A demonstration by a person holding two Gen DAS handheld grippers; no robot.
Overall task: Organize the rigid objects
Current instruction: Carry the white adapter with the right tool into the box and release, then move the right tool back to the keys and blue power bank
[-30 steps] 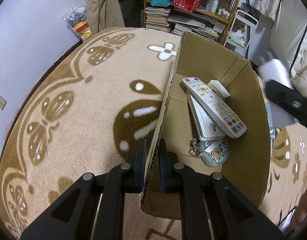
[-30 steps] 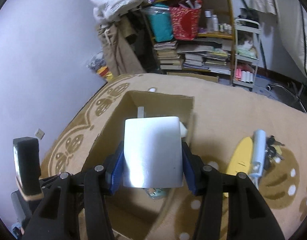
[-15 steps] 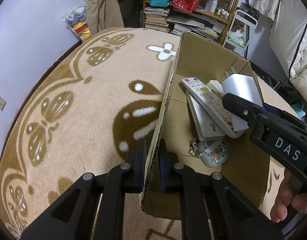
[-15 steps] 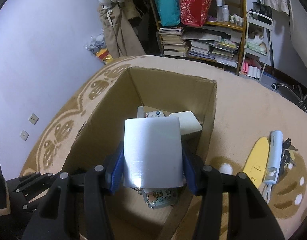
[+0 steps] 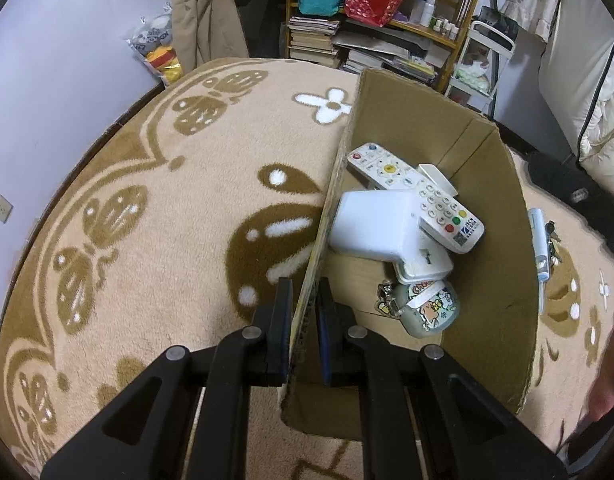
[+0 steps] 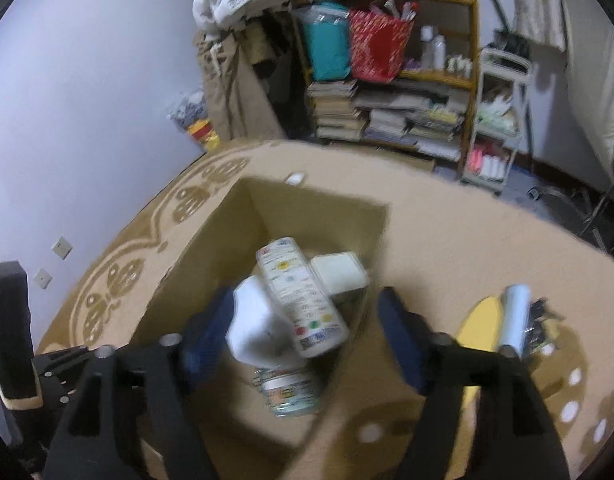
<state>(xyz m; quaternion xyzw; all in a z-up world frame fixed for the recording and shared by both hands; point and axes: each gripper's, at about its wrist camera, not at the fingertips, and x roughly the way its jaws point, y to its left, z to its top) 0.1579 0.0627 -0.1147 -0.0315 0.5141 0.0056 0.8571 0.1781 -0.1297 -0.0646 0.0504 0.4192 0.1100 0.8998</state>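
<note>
Here, in the left wrist view, the left gripper [image 5: 303, 330] pinches the near part of the left wall of the cardboard box [image 5: 503, 248], one pad outside and one inside, so the box stays steady on the patterned rug [image 5: 147, 216]. Inside the box, a white rounded block [image 5: 373, 222] lies against this left wall, partly under the white remote control [image 5: 417, 194]. A flat white device [image 5: 423, 262] rests below them, and a small jar with cartoon stickers [image 5: 427, 308] sits toward the near end of the box floor.

In the right wrist view, which is blurred, the right gripper [image 6: 303, 332] stands above the box, and its jaws have just been opening; they are now spread wide, and the pads do not press on anything. The white block lies below them, already in the box. On the rug beside the right wall of the box, a yellow flat object [image 6: 477, 326] and a white tube-like object [image 6: 515, 318] wait, near some keys [image 6: 541, 322].

To finish this step well, I think the right gripper should rise straight up with jaws wide, so it does not catch the remote, while the left one keeps the wall firm.
</note>
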